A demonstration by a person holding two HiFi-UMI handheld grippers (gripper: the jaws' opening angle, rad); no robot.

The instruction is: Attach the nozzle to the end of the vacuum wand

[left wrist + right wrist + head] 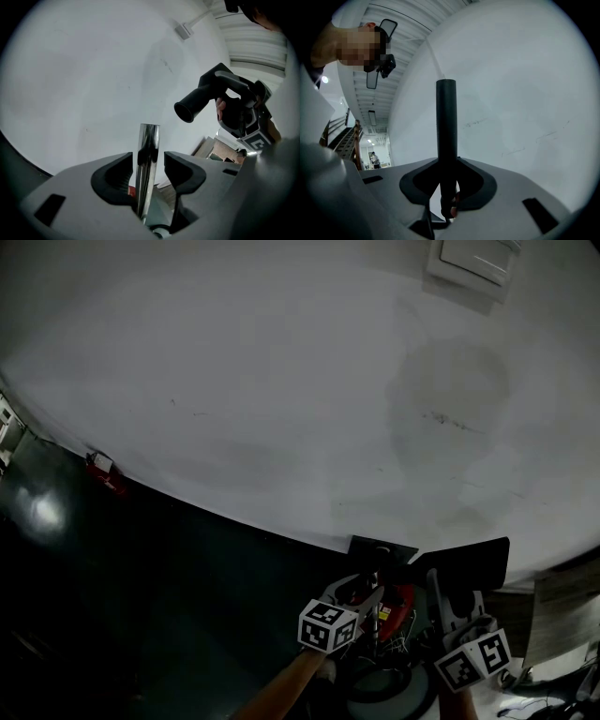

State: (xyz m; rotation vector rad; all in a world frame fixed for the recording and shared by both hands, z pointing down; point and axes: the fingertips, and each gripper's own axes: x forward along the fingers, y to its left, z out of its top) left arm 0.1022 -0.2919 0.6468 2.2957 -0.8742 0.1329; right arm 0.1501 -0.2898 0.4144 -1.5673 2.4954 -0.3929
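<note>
Step judged: line-up before the join. Nozzle (pixel 446 122) is clamped in right gripper (pixel 447 180), which is held up and right of left gripper (pixel 147 176), mouth turned twd it. Chrome wand (pixel 149 145) stands between left's parted jaws, unpinched. Next: wand must be gripped, axes matched, nozzle pushed on.

Dark, glossy floor (pixel 169 596), bounded above by a white wall (pixel 281 381). A small red object (pixel 105 472) sits where the two meet, at left. At lower right, dark cables (pixel 548 697) lie on a paler patch.
</note>
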